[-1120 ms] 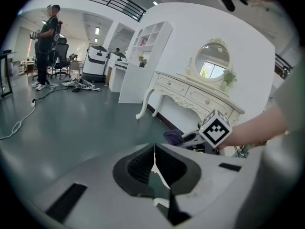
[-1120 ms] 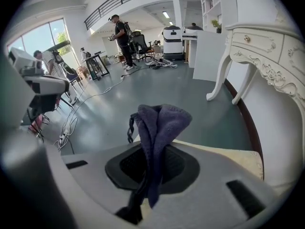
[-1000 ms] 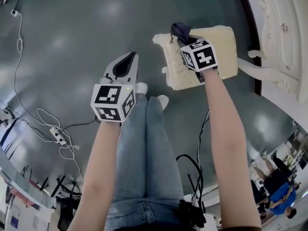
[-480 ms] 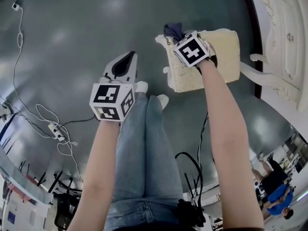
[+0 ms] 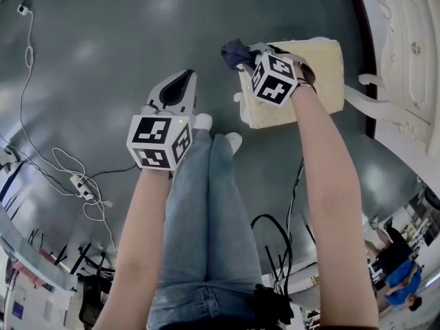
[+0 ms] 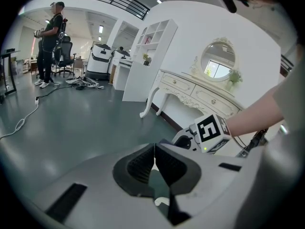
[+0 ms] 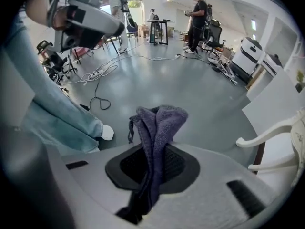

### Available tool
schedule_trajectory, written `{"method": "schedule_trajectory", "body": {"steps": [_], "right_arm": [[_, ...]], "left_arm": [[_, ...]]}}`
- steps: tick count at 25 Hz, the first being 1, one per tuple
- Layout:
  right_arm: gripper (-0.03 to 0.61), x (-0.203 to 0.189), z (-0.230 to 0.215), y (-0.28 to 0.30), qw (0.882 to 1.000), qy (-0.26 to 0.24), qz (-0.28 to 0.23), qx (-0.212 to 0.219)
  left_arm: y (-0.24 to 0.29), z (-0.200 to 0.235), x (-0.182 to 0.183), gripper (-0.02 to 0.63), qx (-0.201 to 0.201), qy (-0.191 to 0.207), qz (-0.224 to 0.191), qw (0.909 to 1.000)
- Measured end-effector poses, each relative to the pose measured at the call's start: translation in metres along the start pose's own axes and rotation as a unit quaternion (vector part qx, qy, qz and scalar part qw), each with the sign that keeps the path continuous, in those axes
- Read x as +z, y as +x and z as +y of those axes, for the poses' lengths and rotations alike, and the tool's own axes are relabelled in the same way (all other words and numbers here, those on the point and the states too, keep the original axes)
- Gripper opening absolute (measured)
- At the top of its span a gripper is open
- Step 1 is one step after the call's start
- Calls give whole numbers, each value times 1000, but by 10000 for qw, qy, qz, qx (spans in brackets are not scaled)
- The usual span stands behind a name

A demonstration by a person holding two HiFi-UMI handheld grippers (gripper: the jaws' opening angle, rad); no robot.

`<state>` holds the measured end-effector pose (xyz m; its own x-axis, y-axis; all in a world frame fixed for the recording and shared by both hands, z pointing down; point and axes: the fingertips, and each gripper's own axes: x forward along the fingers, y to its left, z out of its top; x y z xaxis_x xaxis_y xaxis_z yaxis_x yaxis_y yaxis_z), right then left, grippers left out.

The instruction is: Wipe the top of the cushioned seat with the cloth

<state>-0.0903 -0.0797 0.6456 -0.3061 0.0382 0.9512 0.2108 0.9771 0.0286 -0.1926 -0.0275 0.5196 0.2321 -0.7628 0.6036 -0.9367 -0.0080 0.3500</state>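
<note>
Right tongs (image 5: 246,55) clamped tight on the purple cloth (image 7: 157,123), held just past the cushioned seat (image 5: 323,67) at its far-left corner (cloth off the cushion). Left tongs (image 5: 181,82) pressed together, empty, aside. Wiping looks unfinished, perhaps between strokes.

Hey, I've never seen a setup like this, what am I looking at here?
No robot here: a person holds a two-jaw tool in each hand; the patterned cubes belong to the tools. One picture comes from a camera on the person's head, looking down; the other two from cameras riding on each tool. The right tool grips a purple cloth by a corner of the cream cushioned seat. The left tool is shut and empty, over the grey floor.
</note>
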Motion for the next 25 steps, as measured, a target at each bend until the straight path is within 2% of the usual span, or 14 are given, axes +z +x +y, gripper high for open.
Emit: {"method": "schedule_trajectory", "body": {"steps": [5,25], "right_arm": [[32,-4,21,-2,9996,-197,-78,168],[32,-23,79,-12,9987,101,-321,385]], "left_arm": [[-3,-8,-3,6,-6,12,-27,10000],[-19,-39,-27,6,-112,78,-40,9999]]}}
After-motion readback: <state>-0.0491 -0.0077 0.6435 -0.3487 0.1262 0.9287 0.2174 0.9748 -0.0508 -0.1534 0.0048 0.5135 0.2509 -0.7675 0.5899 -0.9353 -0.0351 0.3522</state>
